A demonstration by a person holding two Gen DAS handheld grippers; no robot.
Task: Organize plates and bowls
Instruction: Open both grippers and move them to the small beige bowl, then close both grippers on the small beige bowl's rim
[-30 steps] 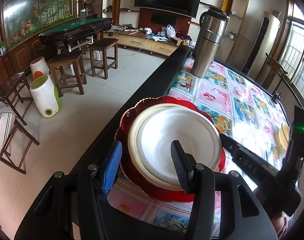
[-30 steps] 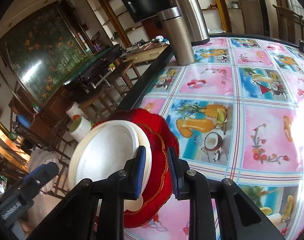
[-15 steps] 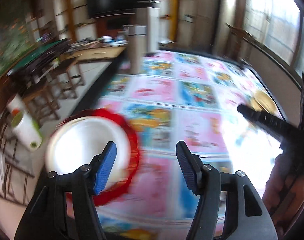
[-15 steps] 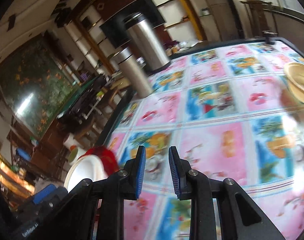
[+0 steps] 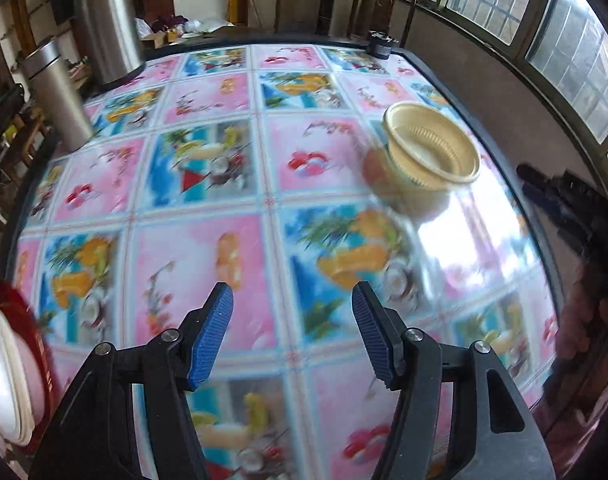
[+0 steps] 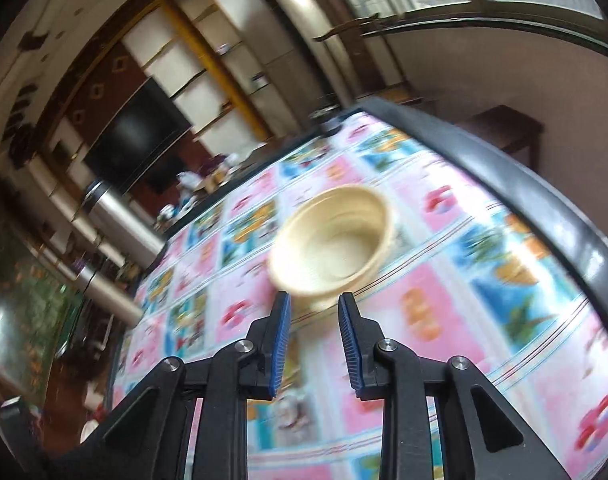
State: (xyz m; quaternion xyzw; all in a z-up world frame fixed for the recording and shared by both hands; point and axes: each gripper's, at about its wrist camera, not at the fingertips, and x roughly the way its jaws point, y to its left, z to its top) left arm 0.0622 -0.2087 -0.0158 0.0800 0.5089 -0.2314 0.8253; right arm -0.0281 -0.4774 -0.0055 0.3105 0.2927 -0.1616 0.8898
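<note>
A cream bowl (image 5: 432,156) stands upright on the fruit-print tablecloth at the table's right side; it also shows in the right wrist view (image 6: 332,240), blurred. My right gripper (image 6: 314,300) is open a little and empty, just short of the bowl's near side. It also shows at the right edge of the left wrist view (image 5: 544,188). My left gripper (image 5: 292,300) is open wide and empty over the middle of the table. A white plate (image 5: 0,364) lies on a red plate (image 5: 32,332) at the left edge.
Two steel thermos flasks (image 5: 104,20) (image 5: 56,96) stand at the table's far left corner. A small dark object (image 5: 380,46) sits at the far edge. The table's dark rim (image 6: 544,208) runs close to the bowl. Windows and a wooden chair lie beyond.
Both grippers have swung right, away from the stacked plates toward the cream bowl. The right gripper has opened slightly and now faces the bowl closely.
</note>
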